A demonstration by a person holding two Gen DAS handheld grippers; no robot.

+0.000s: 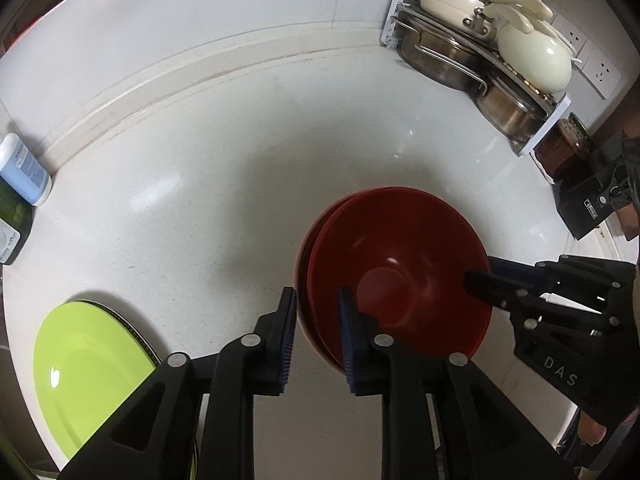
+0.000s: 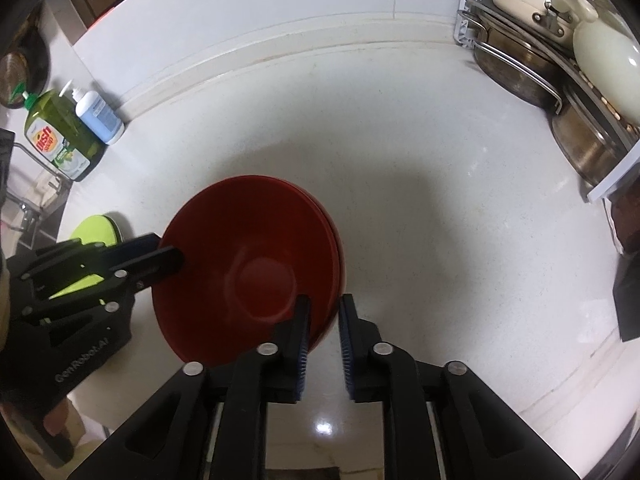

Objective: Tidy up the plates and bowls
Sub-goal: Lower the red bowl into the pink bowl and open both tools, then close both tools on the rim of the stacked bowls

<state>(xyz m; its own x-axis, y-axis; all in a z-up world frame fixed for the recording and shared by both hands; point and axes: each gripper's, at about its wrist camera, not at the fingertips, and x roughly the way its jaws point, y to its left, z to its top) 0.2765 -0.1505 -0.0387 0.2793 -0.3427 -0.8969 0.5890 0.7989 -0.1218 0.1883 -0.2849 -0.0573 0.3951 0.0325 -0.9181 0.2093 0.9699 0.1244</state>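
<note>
Bowls come first here: two red bowls [image 1: 400,276] sit nested, one inside the other, low and right of centre in the left wrist view and low and left of centre in the right wrist view, on or just above the white tabletop [image 1: 224,184]; the pictures do not settle which. The left gripper [image 1: 318,344] straddles the stack's near rim, one finger outside the wall and one inside the top bowl, with a gap showing between the pads, so the fingers stand apart and are not pressed on the rim as far as I can see. The right gripper [image 2: 324,344] straddles the opposite rim the same way, its fingers also apart with the bowl edge between them, and whether either pad touches the rim I cannot tell. A green plate [image 1: 92,376] lies at the lower left of the left wrist view, well apart from the bowls, and a dark rim peeking from beneath it suggests a second plate under it. Judged from this, the sorting looks well along: bowls are gathered in one stack, plates in another. What seems left is to set or square the bowl stack and let it go, and perhaps to bring the two piles to a final spot, though no such spot is marked
</note>
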